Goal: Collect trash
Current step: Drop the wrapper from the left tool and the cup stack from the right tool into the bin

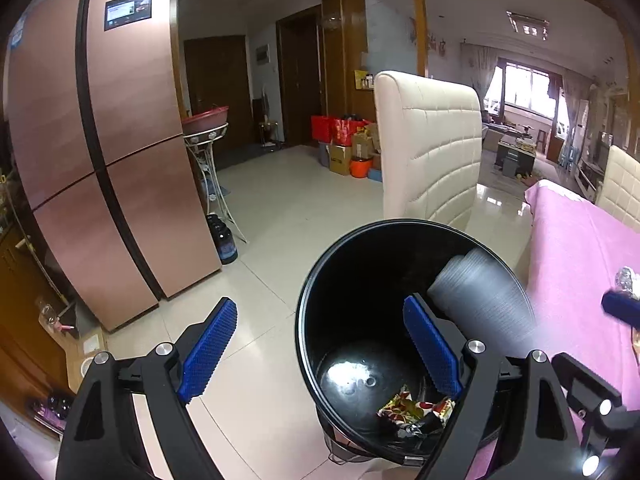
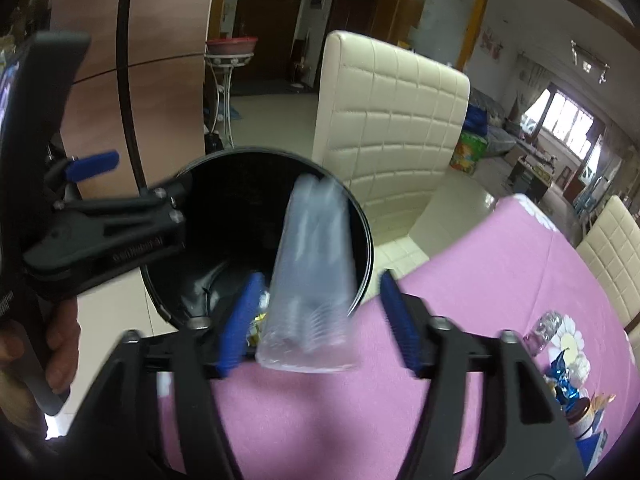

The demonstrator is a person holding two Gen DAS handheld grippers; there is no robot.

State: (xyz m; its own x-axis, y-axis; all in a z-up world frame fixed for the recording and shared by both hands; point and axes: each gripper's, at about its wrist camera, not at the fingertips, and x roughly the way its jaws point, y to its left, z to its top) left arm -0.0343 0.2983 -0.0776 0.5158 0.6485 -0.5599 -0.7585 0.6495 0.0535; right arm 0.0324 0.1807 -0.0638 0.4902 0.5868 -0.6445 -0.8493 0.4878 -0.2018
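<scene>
**Cups dropping into the bin**

Your right tool (image 2: 318, 320), low in the right-wrist frame, stands released: the blurred stack of clear cups (image 2: 310, 280) sits between its blue pads, but neither pad presses on it. The stack tilts mouth-end into the bin (image 2: 362, 216), its base toward you and over the near rim. Judged from that, the drop is under way; keep the tool wide and level so the pads do not snag the stack as it slides in.

Your left tool (image 1: 320, 354) is also released and holds nothing. In its own view one pad lies over the floor, the other over the bin's mouth. Keep it clear of the cups' path.

A wrapper (image 1: 416, 410) lies at the bin's bottom. Farther right on the pink bench (image 2: 500, 264), a crumpled bottle (image 2: 546, 330) and blue foil (image 2: 564, 376) look like the next pickups.
</scene>
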